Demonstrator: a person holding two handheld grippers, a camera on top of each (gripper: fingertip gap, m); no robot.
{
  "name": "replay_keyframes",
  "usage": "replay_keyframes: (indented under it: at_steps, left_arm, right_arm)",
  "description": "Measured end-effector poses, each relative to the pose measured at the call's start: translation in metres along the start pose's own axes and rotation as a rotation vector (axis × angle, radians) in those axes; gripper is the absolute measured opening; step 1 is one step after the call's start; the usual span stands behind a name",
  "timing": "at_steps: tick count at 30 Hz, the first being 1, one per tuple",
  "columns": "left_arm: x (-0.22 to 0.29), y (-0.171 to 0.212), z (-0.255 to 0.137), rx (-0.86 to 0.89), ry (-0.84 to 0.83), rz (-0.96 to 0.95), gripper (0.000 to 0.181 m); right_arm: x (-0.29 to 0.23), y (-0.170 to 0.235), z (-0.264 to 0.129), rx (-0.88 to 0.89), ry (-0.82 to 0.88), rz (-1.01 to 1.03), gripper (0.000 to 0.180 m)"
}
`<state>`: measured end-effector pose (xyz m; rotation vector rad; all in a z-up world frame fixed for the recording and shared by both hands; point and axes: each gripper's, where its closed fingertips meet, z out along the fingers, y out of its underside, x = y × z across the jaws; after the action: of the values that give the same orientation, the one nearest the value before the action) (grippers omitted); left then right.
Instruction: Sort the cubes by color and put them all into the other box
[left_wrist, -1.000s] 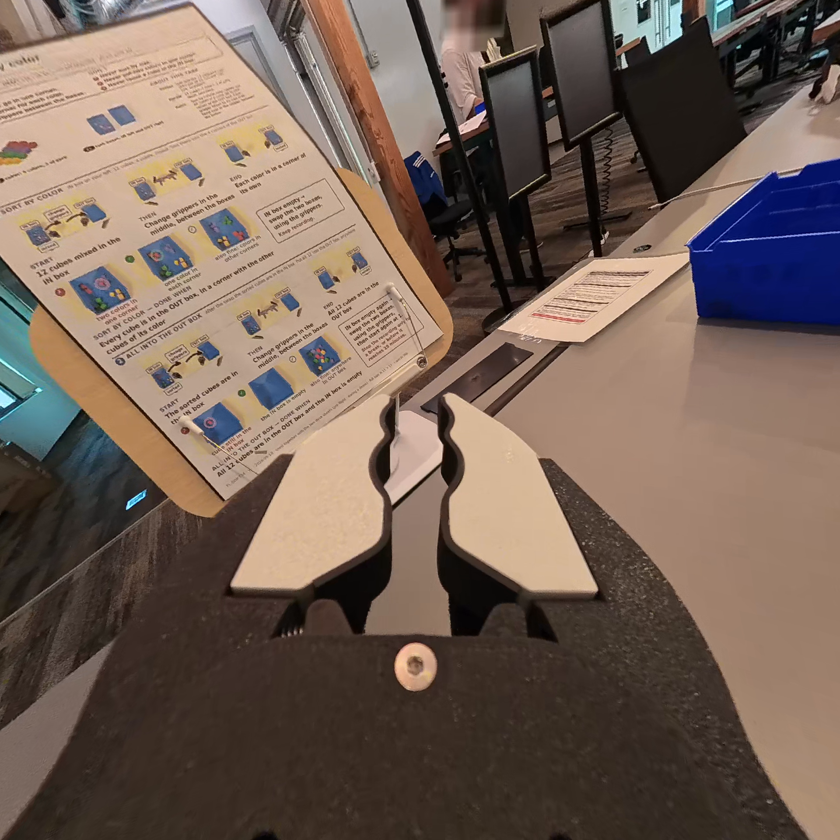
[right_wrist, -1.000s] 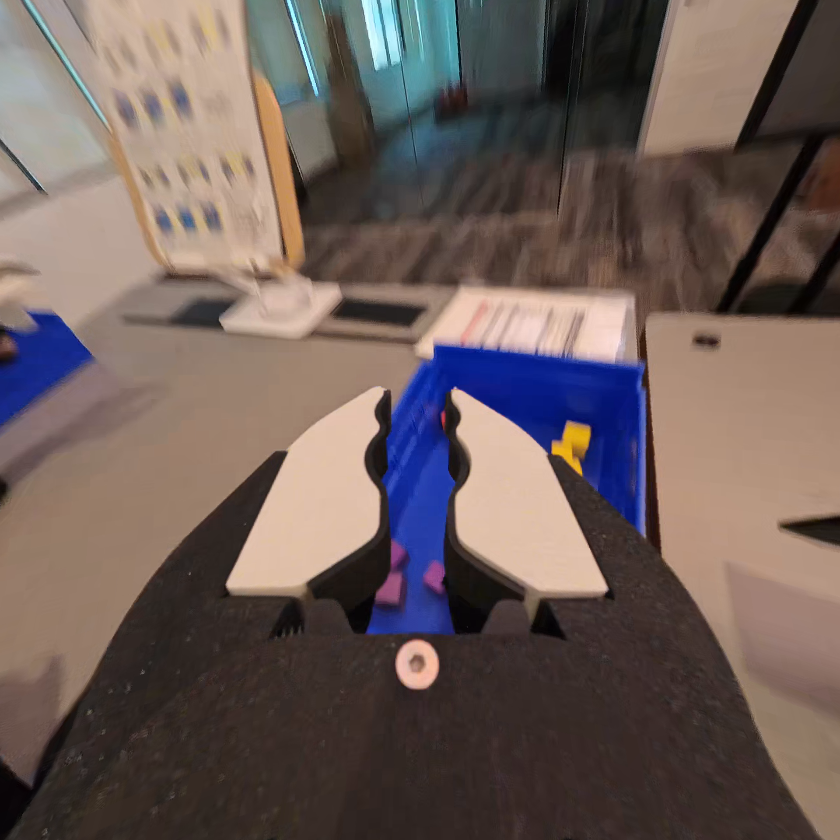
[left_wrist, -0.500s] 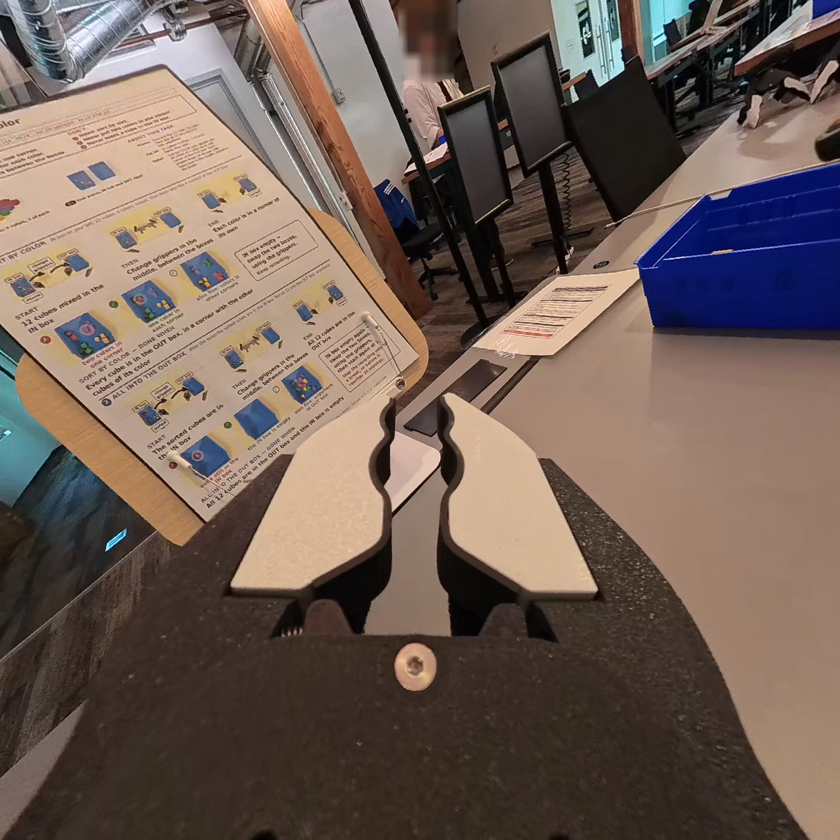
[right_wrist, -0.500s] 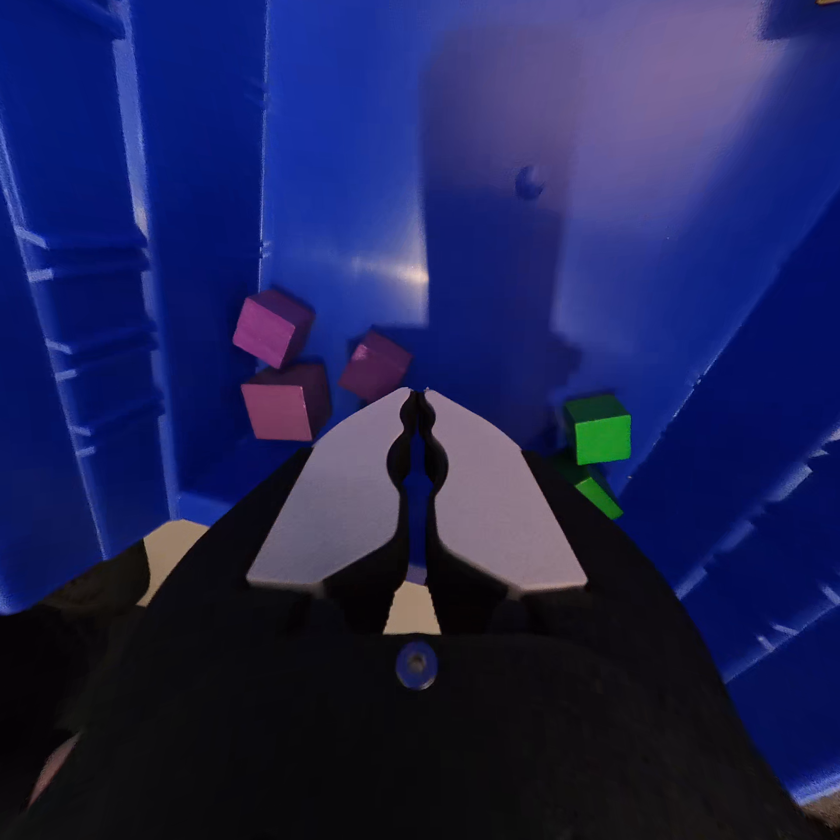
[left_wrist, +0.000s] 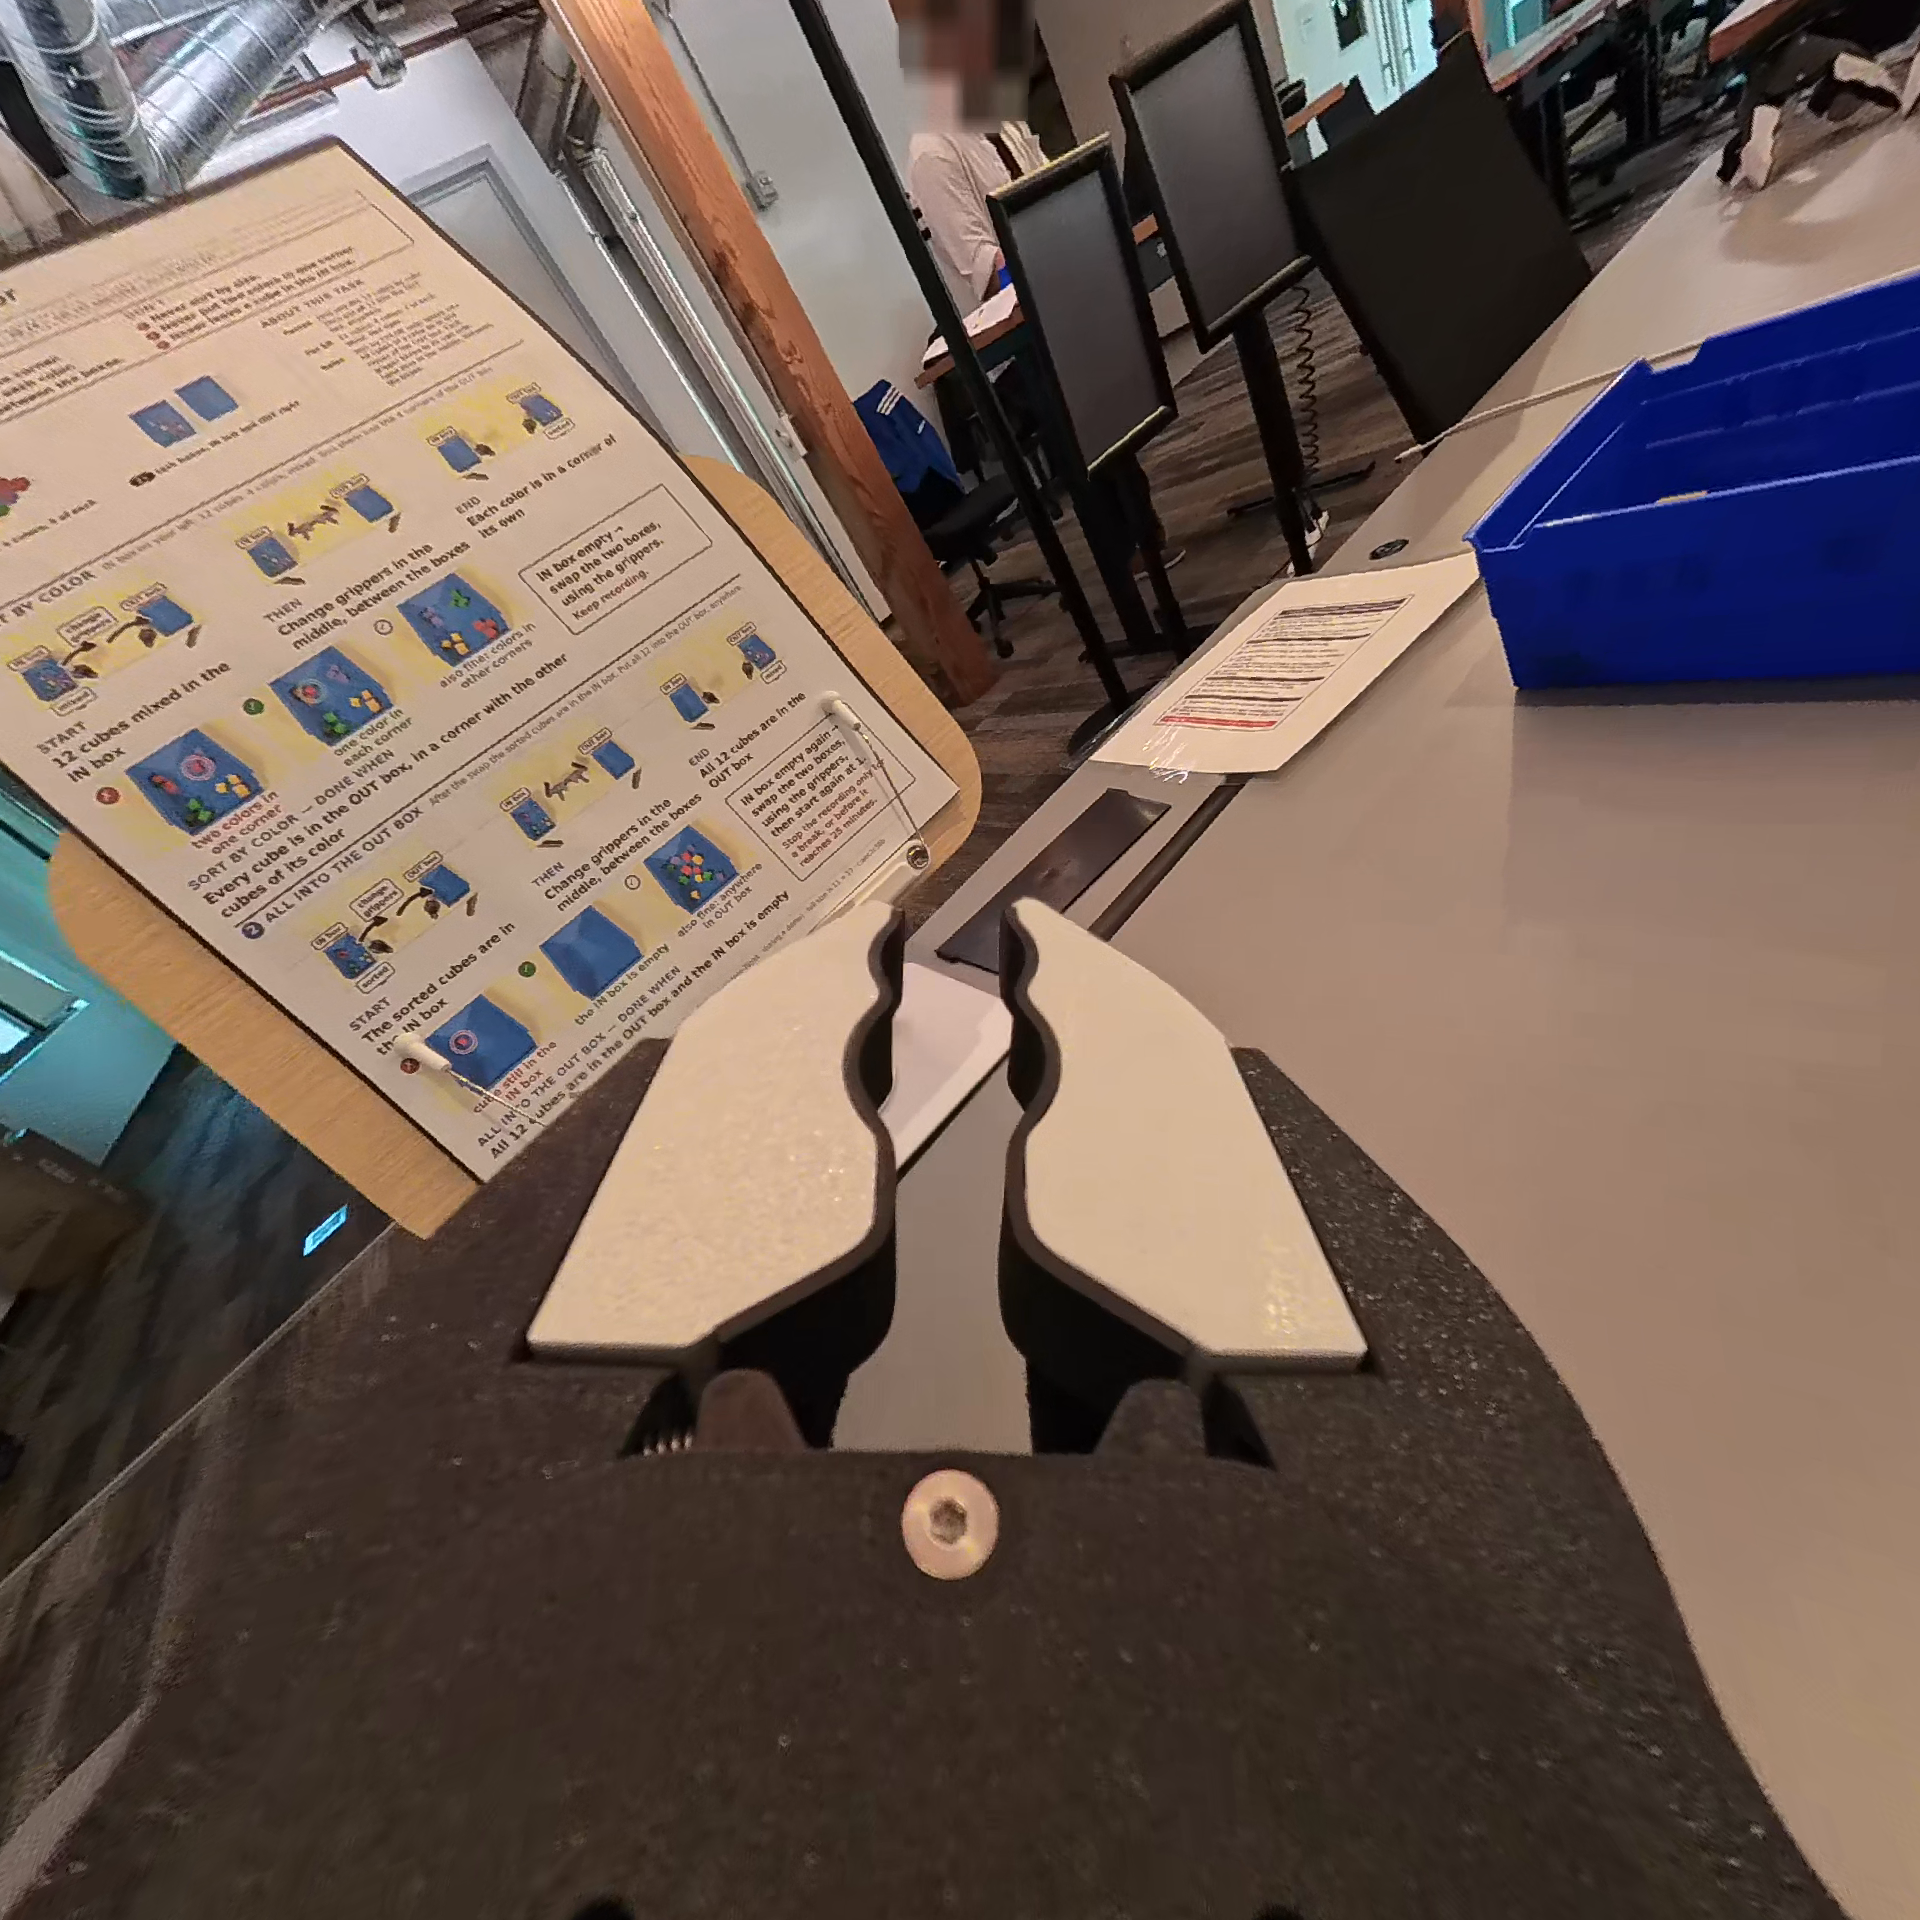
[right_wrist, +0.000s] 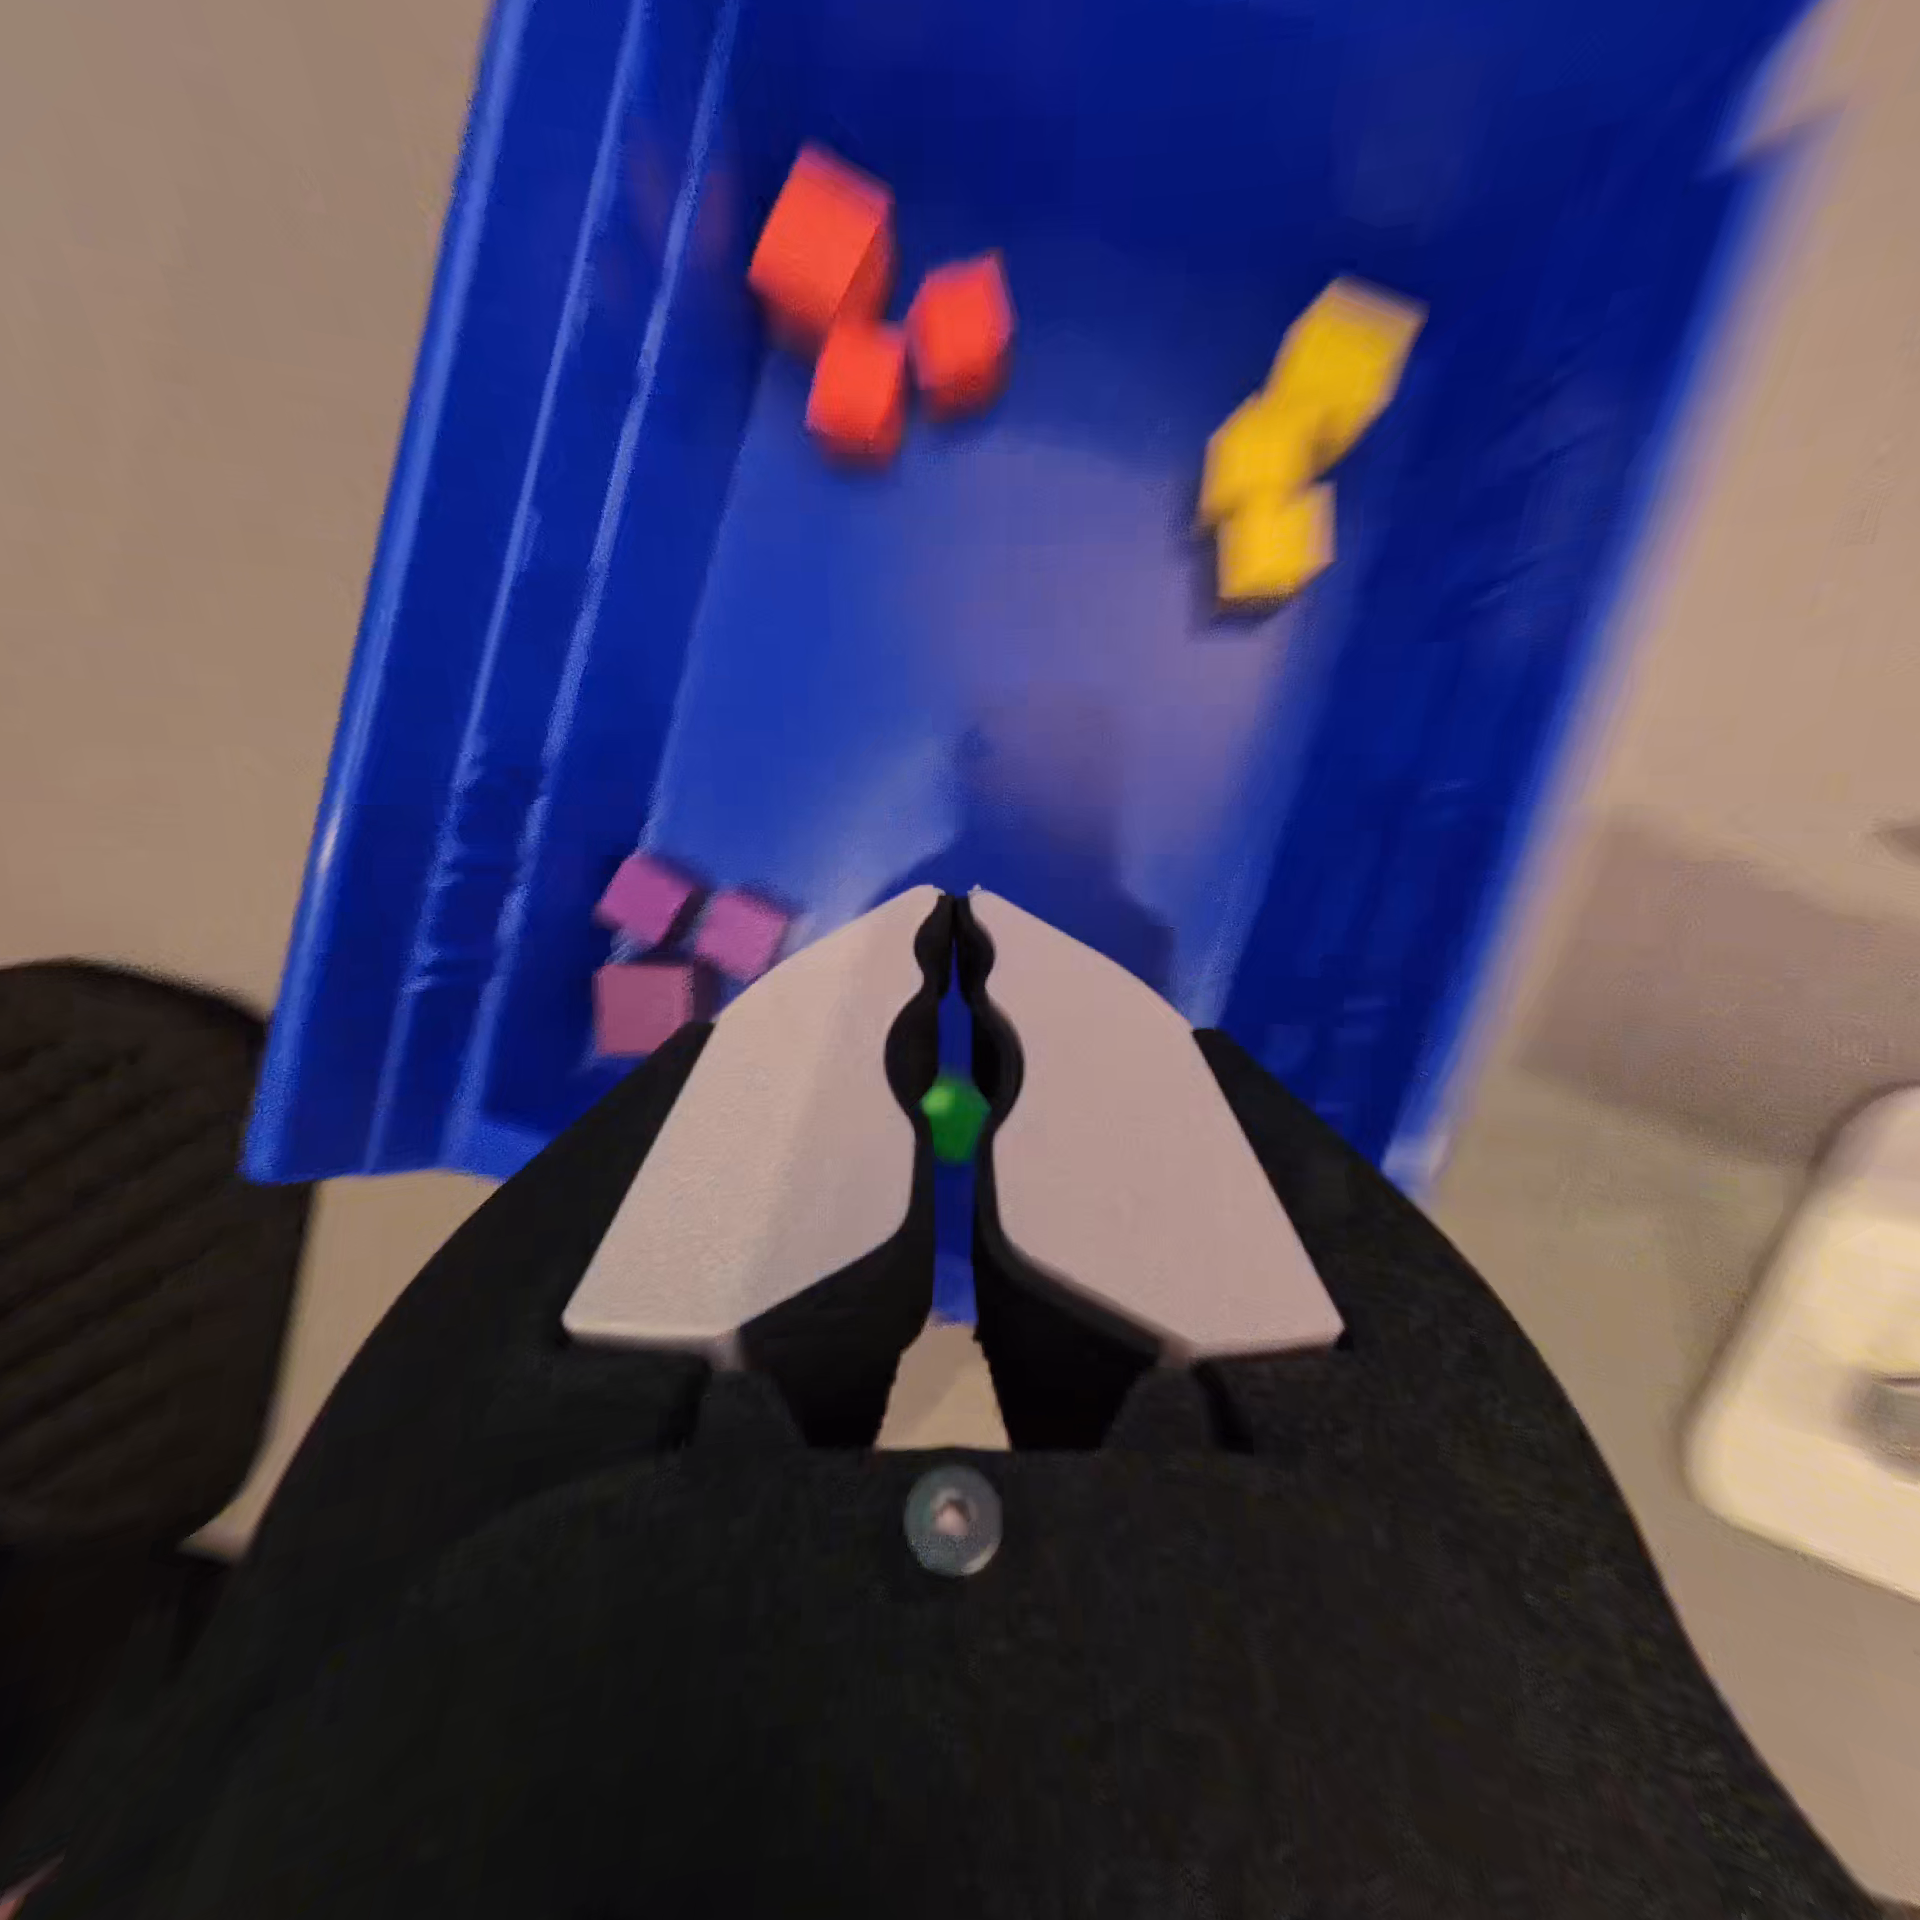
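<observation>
In the right wrist view a blue box (right_wrist: 499, 644) lies on the grey table and holds sorted cubes. Three red cubes (right_wrist: 862, 301) are at its far left, yellow cubes (right_wrist: 1299, 436) at its far right, three purple cubes (right_wrist: 675, 956) at its near left. My right gripper (right_wrist: 954, 904) is above the box's near end, its fingertips touching, holding nothing. A green cube (right_wrist: 951, 1117) shows through the gap between the fingers, down in the box. My left gripper (left_wrist: 951, 925) is open and empty over the table's left end. A blue box (left_wrist: 1714, 540) stands to its far right.
An instruction board on a wooden stand (left_wrist: 416, 675) leans at the table's left edge. A laminated sheet (left_wrist: 1278, 665) lies next to the box. A white stand base (right_wrist: 1818, 1351) is to the right of my right gripper. Monitors, chairs and a seated person are beyond the table.
My right gripper shut, dipped into the box among the purple and green cubes, then drew back up so the whole box shows. My left gripper only shifted its aim slightly and stayed open.
</observation>
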<state>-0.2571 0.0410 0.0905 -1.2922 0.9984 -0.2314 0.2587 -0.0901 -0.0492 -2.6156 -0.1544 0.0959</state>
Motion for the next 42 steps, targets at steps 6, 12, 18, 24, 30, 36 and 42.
replay_keyframes:
  at_steps: [6, 12, 18, 24, 30, 36, 42]
  left_arm:
    - [-0.003, -0.002, -0.003, -0.011, -0.002, 0.002, 0.017]
    - [-0.007, -0.004, -0.007, -0.026, -0.017, 0.001, 0.018]
    - [-0.027, 0.015, -0.011, -0.179, -0.093, 0.01, 0.018]
    - [-0.126, 0.092, -0.099, -0.756, -0.357, 0.064, 0.028]
    - [-0.146, 0.217, -0.22, -1.298, -0.376, -0.266, 0.036]
    - [-0.115, 0.272, -0.251, -1.493, -0.314, -0.421, 0.04]
    - [-0.101, 0.288, -0.244, -1.646, -0.295, -0.323, 0.022]
  right_arm:
    - [0.089, -0.008, -0.017, -0.095, 0.059, 0.106, 0.04]
    - [0.104, 0.013, 0.03, -0.198, 0.057, 0.194, 0.03]
    - [0.093, 0.02, 0.056, -0.247, 0.017, 0.228, 0.005]
    - [0.094, 0.019, 0.057, -0.271, 0.052, 0.197, 0.006]
    - [0.095, 0.019, 0.058, -0.236, 0.058, 0.189, 0.006]
    - [0.094, 0.019, 0.058, -0.219, 0.057, 0.189, 0.006]
    - [0.094, 0.019, 0.058, -0.218, 0.055, 0.196, 0.006]
